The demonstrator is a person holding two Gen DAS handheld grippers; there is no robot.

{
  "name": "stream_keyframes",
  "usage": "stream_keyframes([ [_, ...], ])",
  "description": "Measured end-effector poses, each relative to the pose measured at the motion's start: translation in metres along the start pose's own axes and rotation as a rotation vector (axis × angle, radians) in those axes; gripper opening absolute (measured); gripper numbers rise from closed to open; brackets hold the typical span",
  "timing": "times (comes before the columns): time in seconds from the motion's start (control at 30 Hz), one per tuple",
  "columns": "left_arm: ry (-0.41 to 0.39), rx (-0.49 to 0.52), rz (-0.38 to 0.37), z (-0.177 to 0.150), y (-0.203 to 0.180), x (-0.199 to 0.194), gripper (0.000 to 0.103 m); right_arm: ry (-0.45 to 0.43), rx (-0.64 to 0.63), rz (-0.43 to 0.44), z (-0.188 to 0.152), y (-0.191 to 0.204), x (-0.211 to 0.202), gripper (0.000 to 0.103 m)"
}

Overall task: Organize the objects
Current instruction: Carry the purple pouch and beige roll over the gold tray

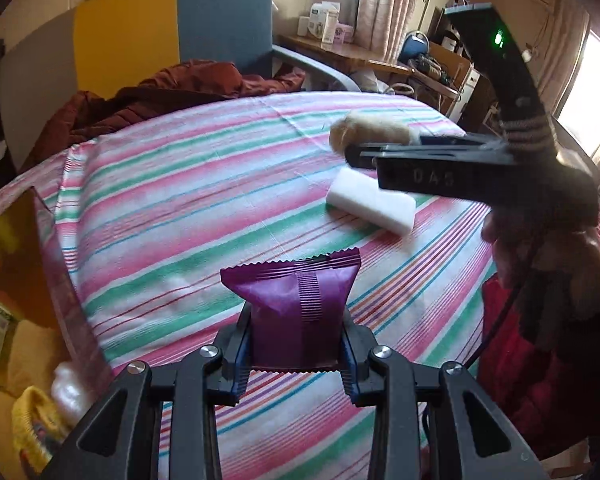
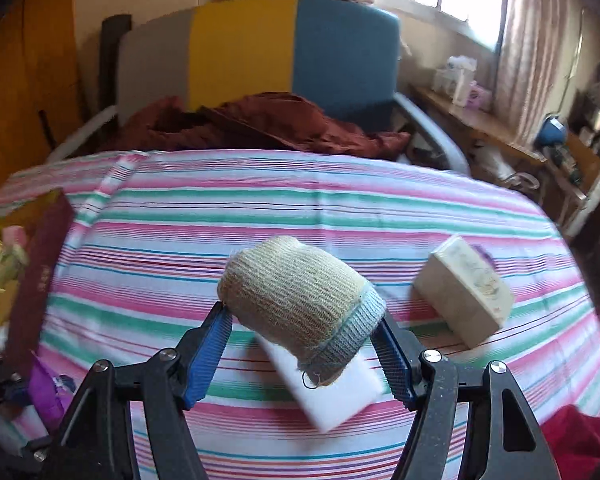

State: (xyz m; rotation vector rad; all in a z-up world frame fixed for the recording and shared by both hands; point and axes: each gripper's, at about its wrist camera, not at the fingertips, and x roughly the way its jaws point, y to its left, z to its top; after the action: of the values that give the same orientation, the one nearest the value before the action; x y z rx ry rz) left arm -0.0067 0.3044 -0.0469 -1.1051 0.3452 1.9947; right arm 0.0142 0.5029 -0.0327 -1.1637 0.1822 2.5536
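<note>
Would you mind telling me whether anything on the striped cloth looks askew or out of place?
Nothing spilled or damaged. The white block and the cream box lie loose at odd angles on the striped cloth, the box tipped on an edge. The purple packet and the knitted roll are held in grippers.

Striped bed (image 2: 300, 208): white block (image 1: 370, 202), box (image 2: 464, 292).

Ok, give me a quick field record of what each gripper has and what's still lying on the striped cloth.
left gripper: shut on purple packet
right gripper: knitted roll between its fingers, lifted off the cloth
striped cloth: white block, beige box
left edge: dark red box, open, holding mixed items
behind: red-brown jacket on a chair
</note>
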Motion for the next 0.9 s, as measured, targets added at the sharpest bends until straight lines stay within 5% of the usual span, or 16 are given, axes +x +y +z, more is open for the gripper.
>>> stream_keyframes([
  [0.4,-0.108,-0.12,0.107,-0.016,0.042,-0.068,0.035,0.038,0.025,0.126,-0.007,0.014,0.004,0.07],
  [0.9,-0.224,-0.239,0.339,-0.048,0.098,-0.139,0.035,0.095,-0.061,0.181,-0.019,0.053,0.009,0.07],
])
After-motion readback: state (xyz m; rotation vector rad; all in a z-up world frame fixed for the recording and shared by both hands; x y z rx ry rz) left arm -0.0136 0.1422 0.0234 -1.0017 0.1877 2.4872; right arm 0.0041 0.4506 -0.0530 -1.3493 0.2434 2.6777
